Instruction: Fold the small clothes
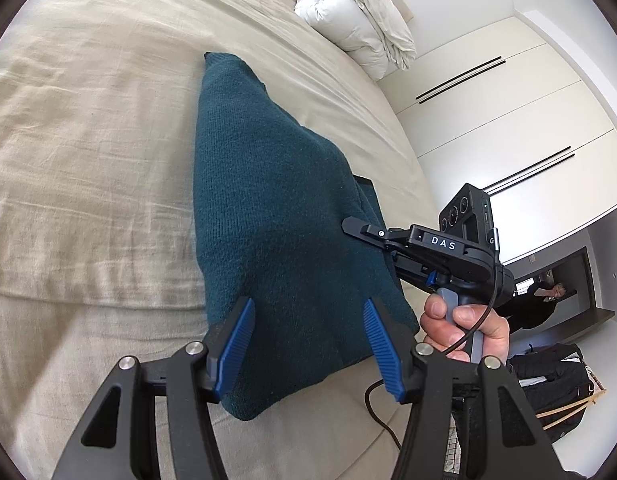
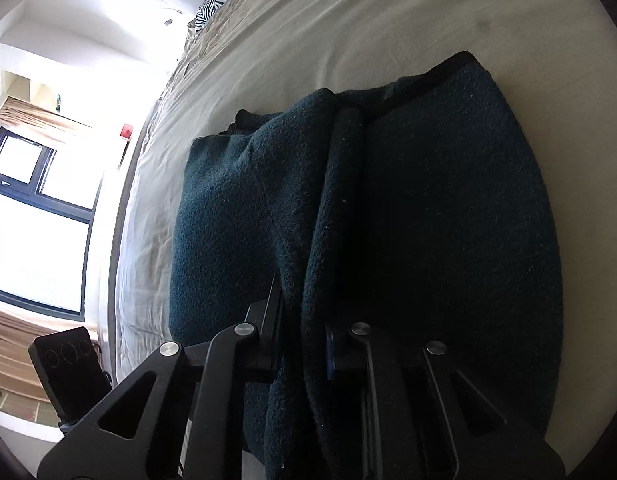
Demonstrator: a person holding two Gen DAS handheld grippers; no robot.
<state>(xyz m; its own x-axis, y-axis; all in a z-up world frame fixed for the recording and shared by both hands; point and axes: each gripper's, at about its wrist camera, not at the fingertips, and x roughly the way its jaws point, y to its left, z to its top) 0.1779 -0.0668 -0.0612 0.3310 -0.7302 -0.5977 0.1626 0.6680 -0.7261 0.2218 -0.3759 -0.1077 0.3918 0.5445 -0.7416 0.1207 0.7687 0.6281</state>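
Left wrist view shows a dark teal knitted garment (image 1: 276, 208) lying on the beige bed cover (image 1: 88, 128), near the bed's edge, with part of it raised into a peak. The left gripper (image 1: 308, 348) hangs over the near end of the garment with its blue pads (image 1: 236, 344) spread apart and nothing pinched between them. To its right, a hand (image 1: 460, 328) grips the handle of the right gripper (image 1: 350, 226), whose tips reach into the cloth at the side of the garment.

Seen from the right wrist camera, a thick fold of the same fabric (image 2: 300, 320) runs up between the right gripper's (image 2: 304, 344) fingers, which are pressed together on it.

The risks, as I judge them: the pinch takes in a bunched ridge, likely several layers, so lifting could drag the whole garment across the cover instead of turning one flap. With the left gripper holding nothing, the near end is unanchored and may slide or crumple. The garment also lies close to the bed's edge, so a strong pull that way could tip it off. A white duvet (image 1: 360, 16) sits well apart at the far end.
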